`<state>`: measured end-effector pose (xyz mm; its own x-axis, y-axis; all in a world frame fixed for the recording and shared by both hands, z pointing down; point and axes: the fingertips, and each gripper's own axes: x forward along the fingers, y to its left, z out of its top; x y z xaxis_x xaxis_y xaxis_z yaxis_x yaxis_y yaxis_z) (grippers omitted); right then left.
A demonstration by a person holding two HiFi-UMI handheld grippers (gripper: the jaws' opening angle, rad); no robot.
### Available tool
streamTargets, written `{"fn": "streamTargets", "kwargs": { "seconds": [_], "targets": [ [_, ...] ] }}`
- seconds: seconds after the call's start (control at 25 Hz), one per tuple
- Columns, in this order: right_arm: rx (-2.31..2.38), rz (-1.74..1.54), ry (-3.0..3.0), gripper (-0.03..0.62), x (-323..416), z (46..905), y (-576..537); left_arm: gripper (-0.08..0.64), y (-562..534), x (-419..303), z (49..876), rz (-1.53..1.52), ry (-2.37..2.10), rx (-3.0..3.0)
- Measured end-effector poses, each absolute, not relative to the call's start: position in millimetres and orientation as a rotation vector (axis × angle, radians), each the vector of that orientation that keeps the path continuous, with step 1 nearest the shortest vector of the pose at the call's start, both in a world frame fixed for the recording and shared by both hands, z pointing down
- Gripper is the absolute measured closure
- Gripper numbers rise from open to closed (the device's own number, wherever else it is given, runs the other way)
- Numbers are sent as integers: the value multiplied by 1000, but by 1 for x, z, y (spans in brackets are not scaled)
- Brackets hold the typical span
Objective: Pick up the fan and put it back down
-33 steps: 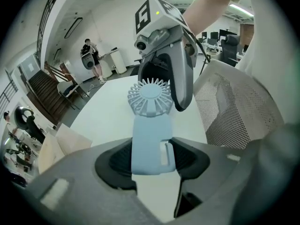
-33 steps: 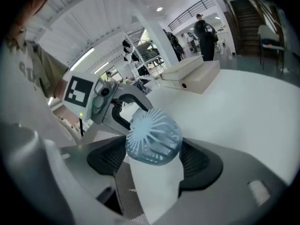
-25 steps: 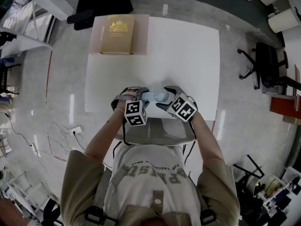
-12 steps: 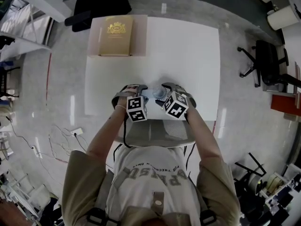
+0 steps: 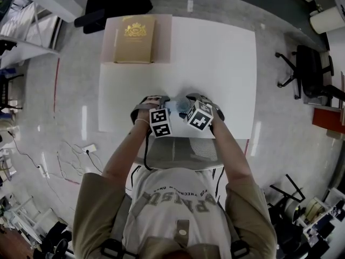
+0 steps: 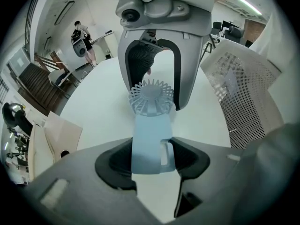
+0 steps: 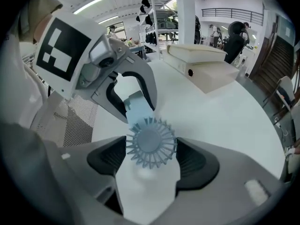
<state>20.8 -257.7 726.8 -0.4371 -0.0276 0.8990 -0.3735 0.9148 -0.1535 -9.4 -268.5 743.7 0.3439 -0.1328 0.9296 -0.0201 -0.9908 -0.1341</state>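
The pale blue plastic hand fan (image 5: 178, 108) hung just above the white table (image 5: 215, 63), close to its near edge, my left tongs (image 6: 152, 163) clenched on its handle and my right tongs (image 7: 152, 161) on its round grille. I judged the set-down in hand: next, lower it level, then let go. The flat gold box (image 5: 135, 39) at the far left corner stood well apart, nothing in the way

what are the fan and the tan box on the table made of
The fan looks like pale blue moulded plastic, matte: thin ribbed grille, one-piece handle. The tan box is probably card or covered board, smooth, with a gold emblem on top; its covering is unclear.
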Motion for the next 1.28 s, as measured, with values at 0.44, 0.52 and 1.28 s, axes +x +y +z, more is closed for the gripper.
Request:
{"fn": "streamTargets", "kwargs": {
  "seconds": [0.44,0.52,1.28],
  "targets": [
    [289,474,-1990,262,22,736,-256,334,-268,-9,746,-1756,76,-2472],
    [283,483,-1989,262,22,737,-255,334,-268,-9,747,-1761,71,-2474],
    [307,557,-2006,264,23,741,-257,313,-268,-11,748,-1780,72,-2520]
  ]
}}
